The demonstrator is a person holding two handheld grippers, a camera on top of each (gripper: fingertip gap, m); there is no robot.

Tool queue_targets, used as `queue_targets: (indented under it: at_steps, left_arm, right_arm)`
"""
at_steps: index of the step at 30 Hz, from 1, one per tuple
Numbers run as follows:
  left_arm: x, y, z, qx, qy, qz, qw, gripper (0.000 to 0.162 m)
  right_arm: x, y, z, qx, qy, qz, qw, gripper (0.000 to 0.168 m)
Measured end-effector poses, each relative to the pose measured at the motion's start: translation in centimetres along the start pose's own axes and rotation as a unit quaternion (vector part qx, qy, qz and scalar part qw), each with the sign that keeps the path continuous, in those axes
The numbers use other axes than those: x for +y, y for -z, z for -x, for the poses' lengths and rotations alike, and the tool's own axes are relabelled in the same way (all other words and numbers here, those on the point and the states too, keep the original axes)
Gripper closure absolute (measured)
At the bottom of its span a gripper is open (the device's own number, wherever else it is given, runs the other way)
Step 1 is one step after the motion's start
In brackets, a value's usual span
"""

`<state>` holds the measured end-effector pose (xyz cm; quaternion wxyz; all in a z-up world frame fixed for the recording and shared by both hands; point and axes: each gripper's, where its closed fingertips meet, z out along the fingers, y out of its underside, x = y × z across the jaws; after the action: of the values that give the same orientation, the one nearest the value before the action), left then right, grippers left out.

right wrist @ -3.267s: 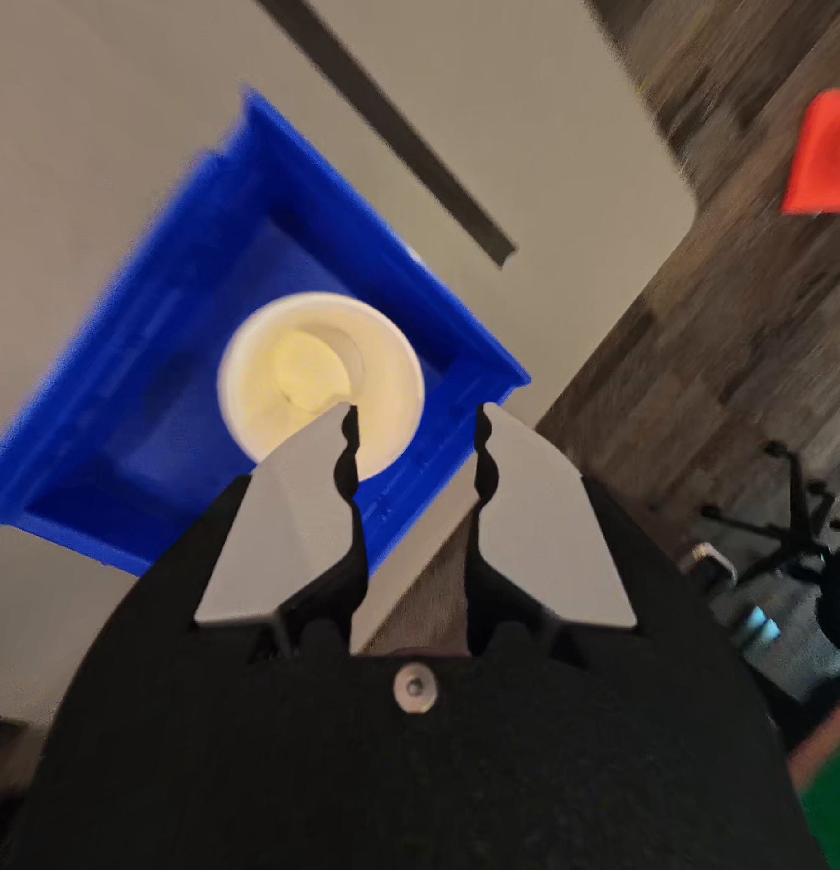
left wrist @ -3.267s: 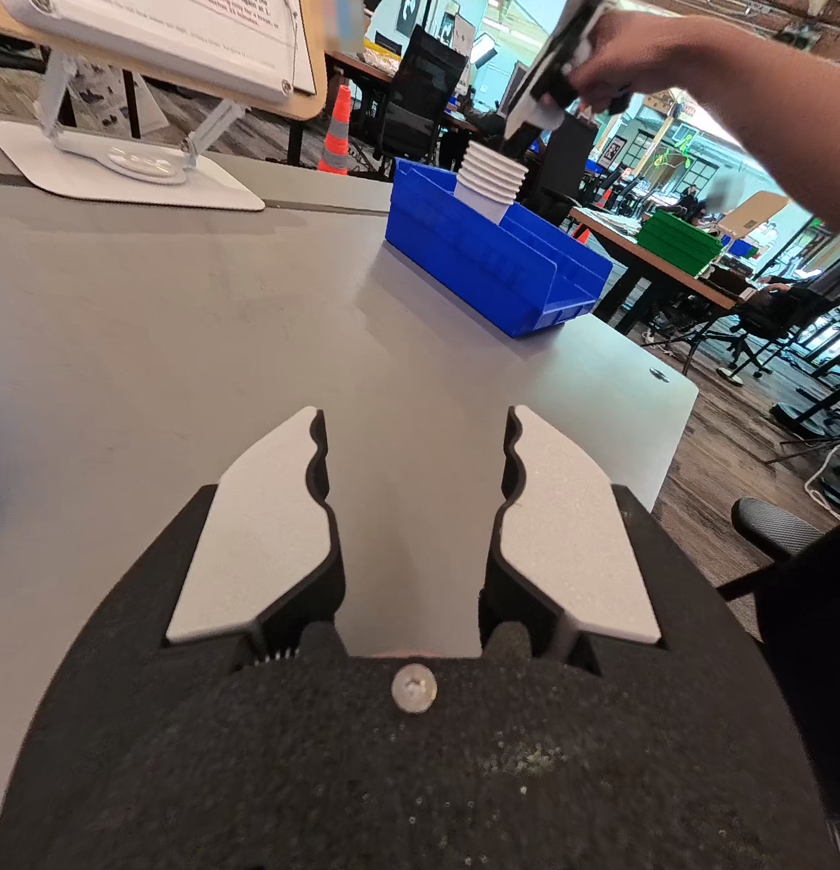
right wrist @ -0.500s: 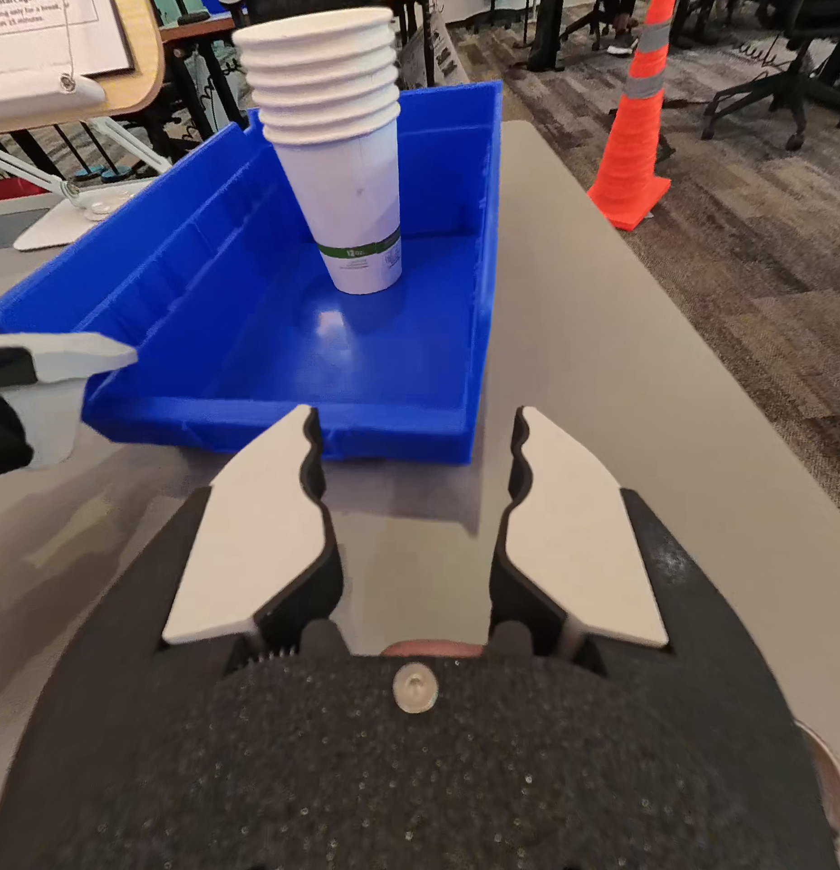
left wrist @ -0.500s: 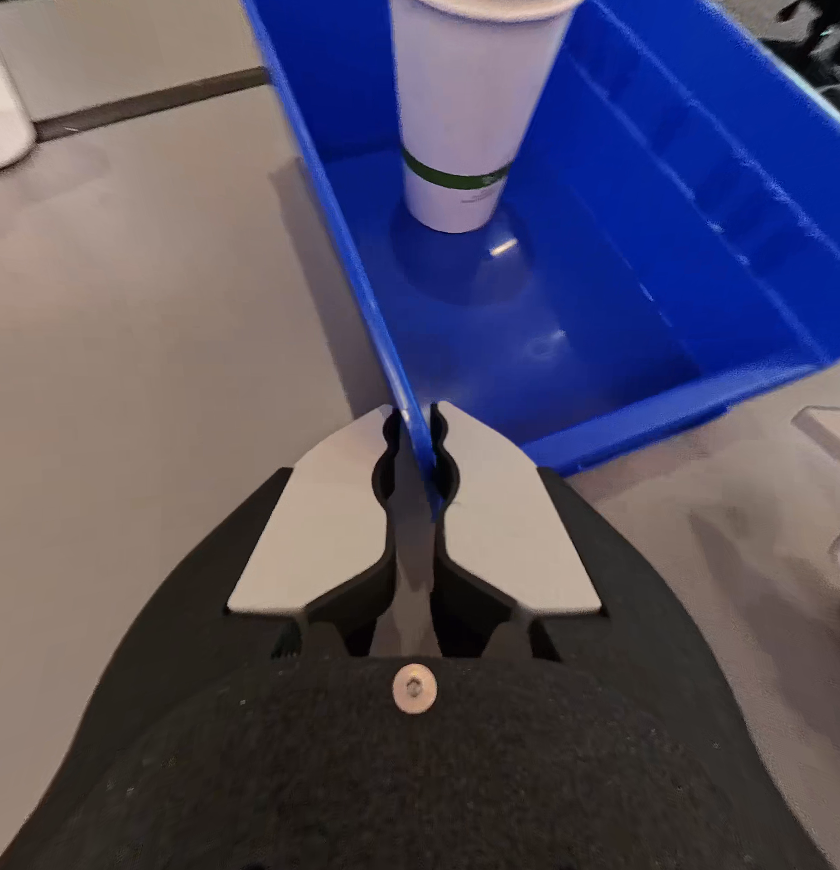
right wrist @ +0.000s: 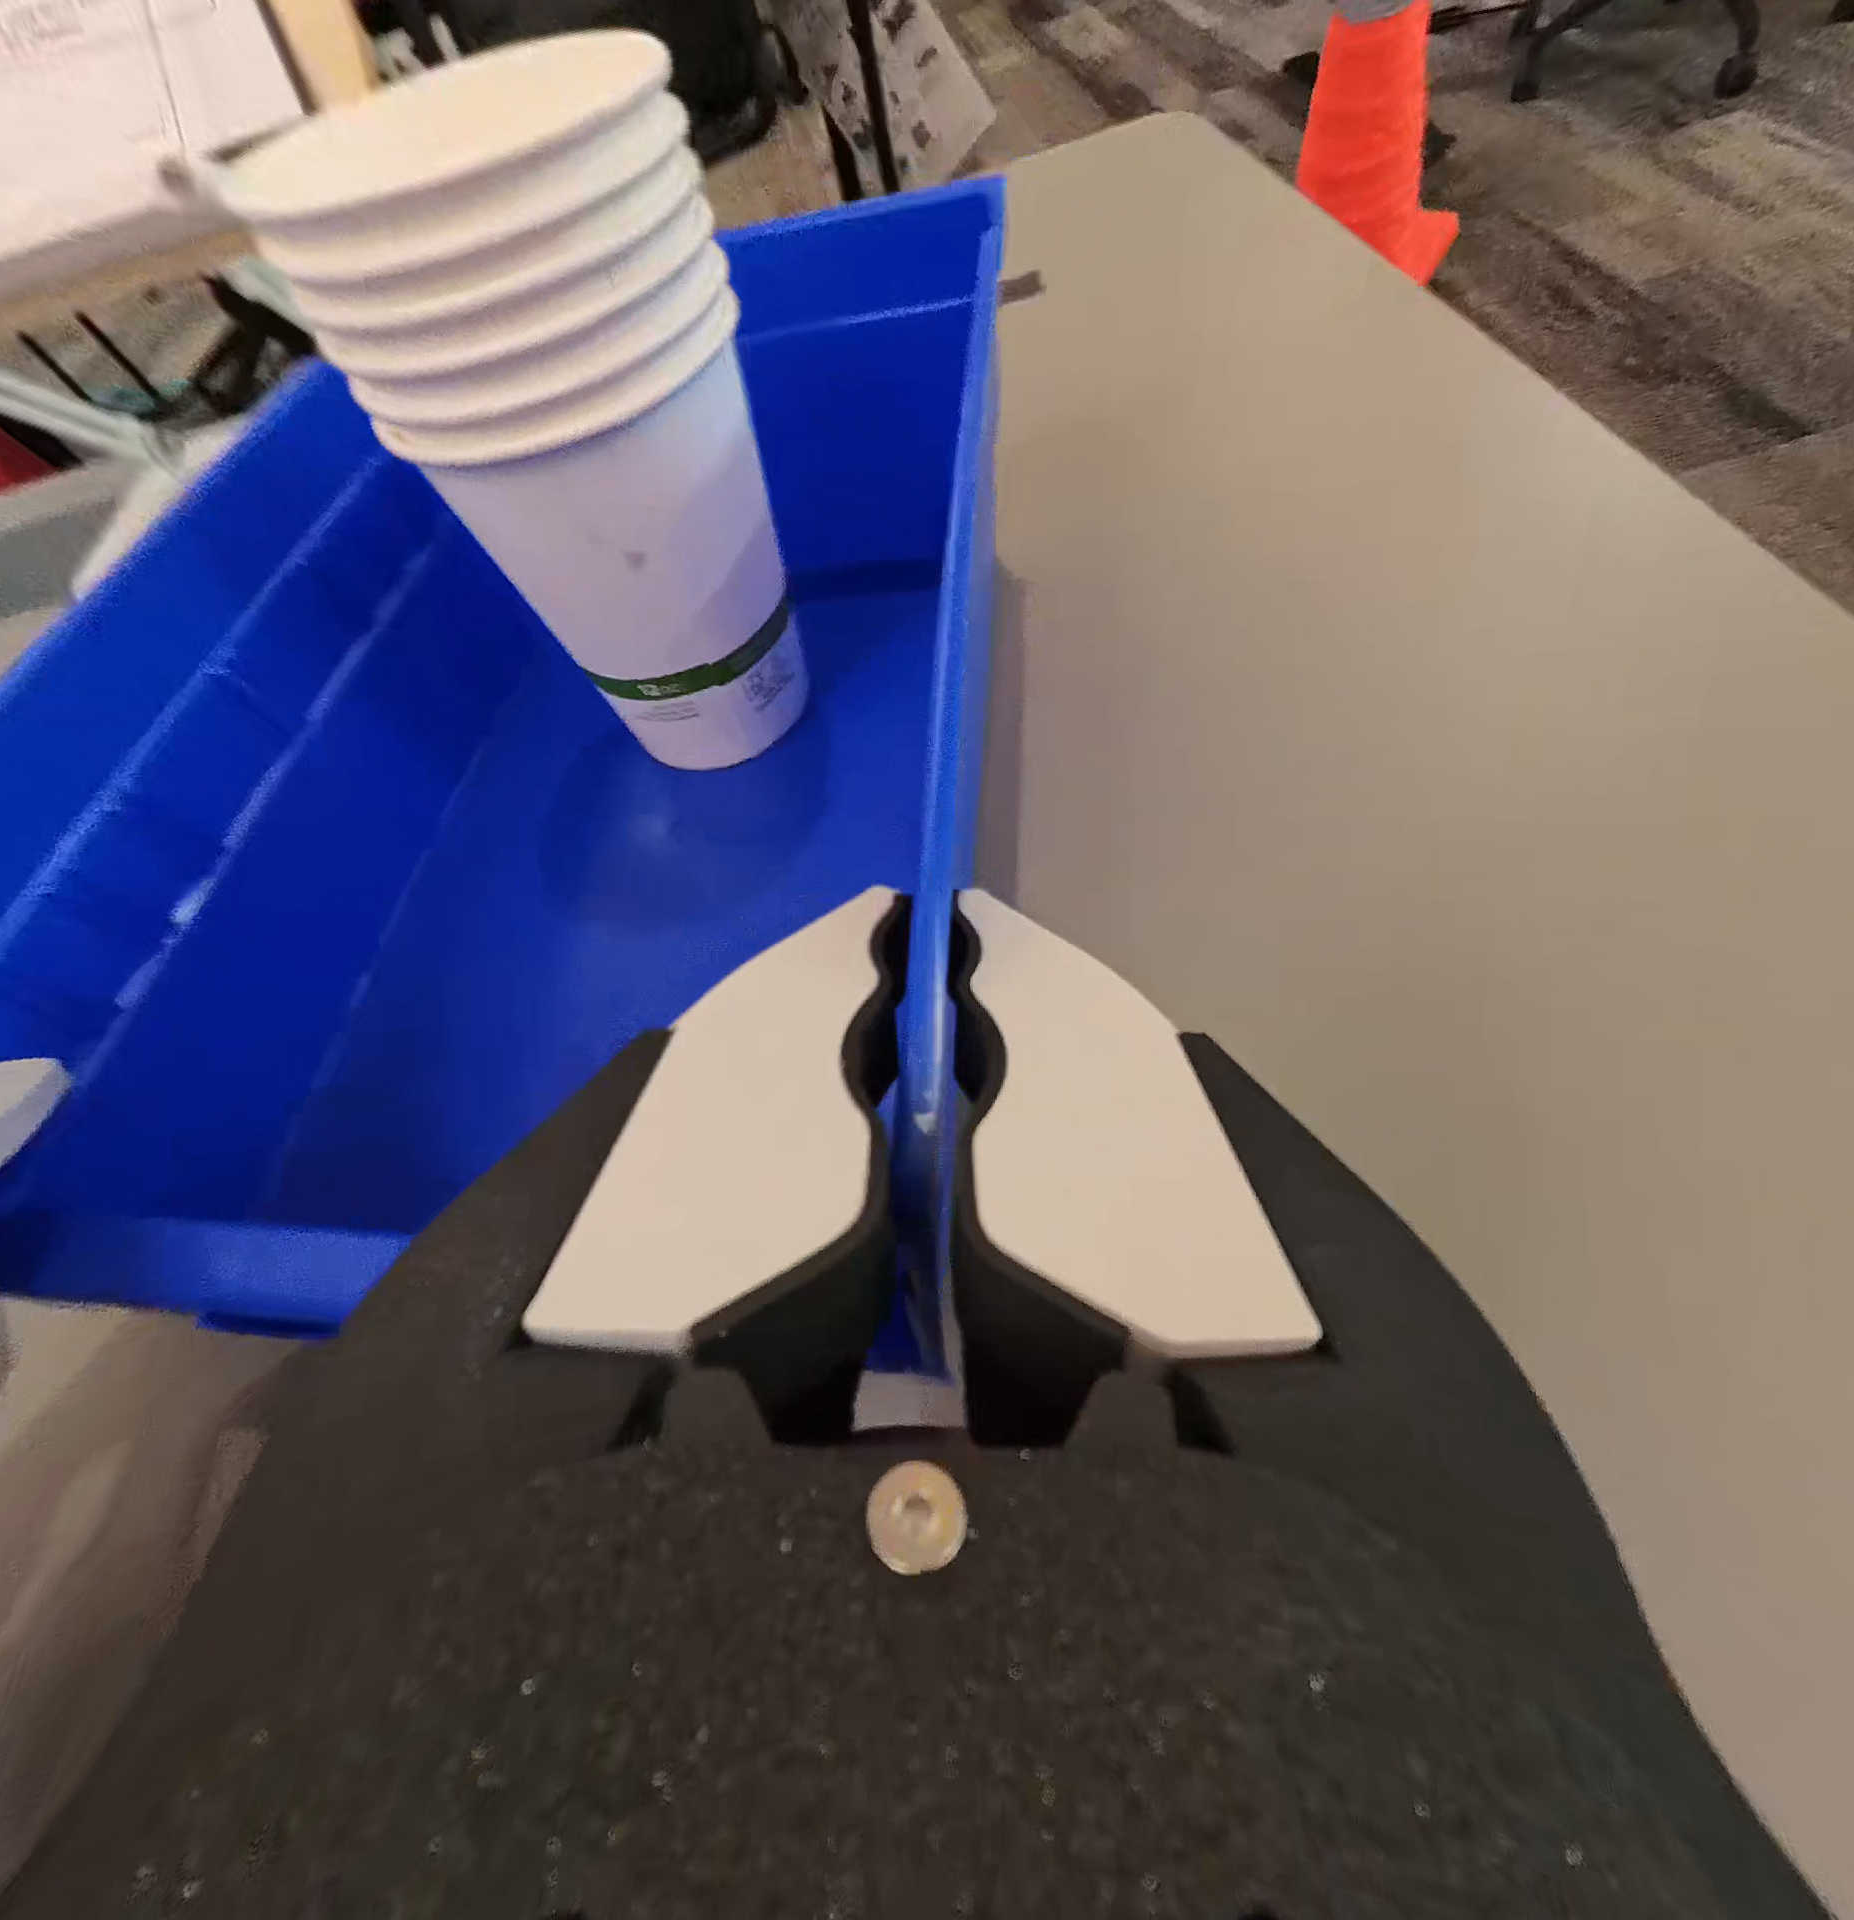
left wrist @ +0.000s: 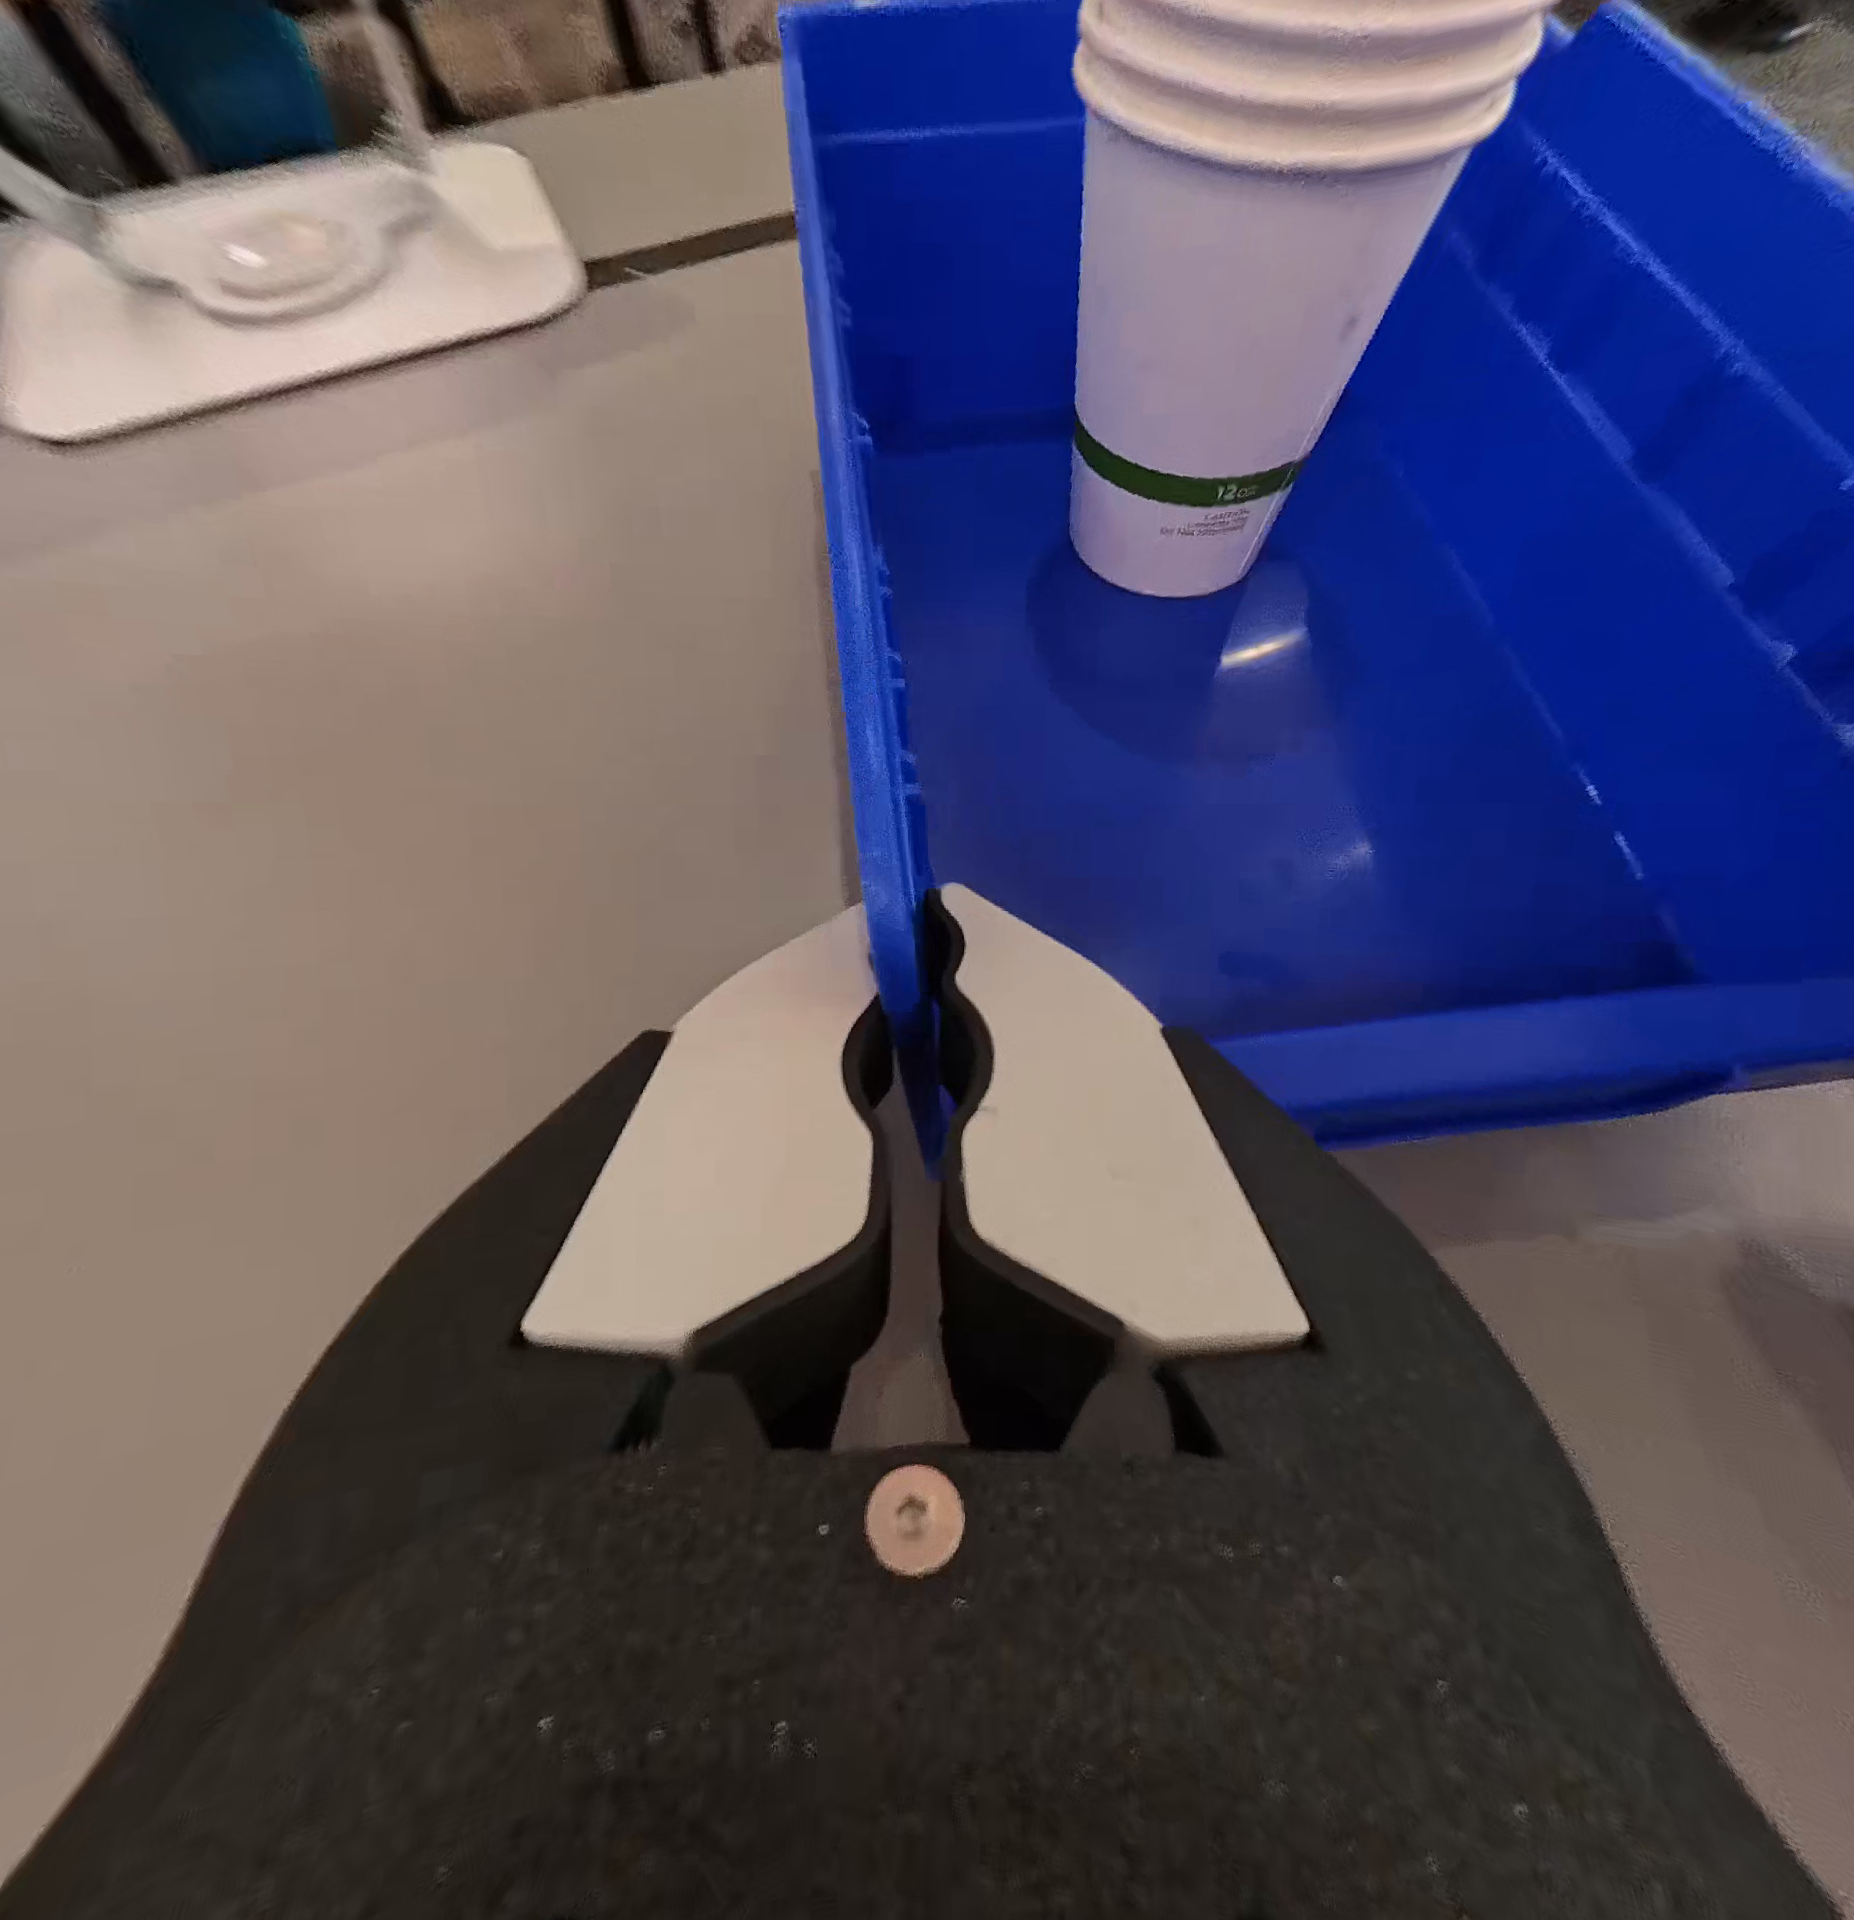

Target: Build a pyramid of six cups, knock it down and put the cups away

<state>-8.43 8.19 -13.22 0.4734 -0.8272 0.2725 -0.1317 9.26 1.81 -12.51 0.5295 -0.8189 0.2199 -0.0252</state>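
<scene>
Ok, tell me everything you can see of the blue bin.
The blue bin is a shallow, long rectangular tray of glossy moulded plastic with thin upright walls, ribbed on the inside along one long side. It sits open-topped on the grey table. A nested stack of white paper cups stands upright on its floor toward the far end; the rest of the floor is bare. The left gripper and the right gripper each pinch one long wall near the near corners, jaws closed on the rim.
</scene>
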Motion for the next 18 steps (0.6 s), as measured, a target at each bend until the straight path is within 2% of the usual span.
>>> queue_targets:
  at_steps: [7, 12, 15, 18]
  left_arm:
    - [1.5, 6.6, 10.7, -0.081, 0.027, -0.029, 0.996, 0.16]
    - [4.2, 10.4, 19.2, -0.132, 0.065, -0.015, 0.989, 0.16]
    - [6.2, 11.4, 22.2, -0.135, 0.06, -0.009, 0.989, 0.159]
    - [8.0, 11.5, 23.7, -0.13, 0.062, -0.002, 0.99, 0.159]
  right_arm:
    - [-0.1, 0.7, 12.8, -0.055, 0.055, -0.016, 0.997, 0.164]
    - [2.0, 0.3, 22.5, -0.11, 0.075, 0.005, 0.991, 0.164]
    - [3.4, 0.0, 25.8, -0.127, 0.081, 0.013, 0.988, 0.164]
    - [5.1, -0.5, 27.1, -0.134, 0.087, 0.019, 0.987, 0.164]
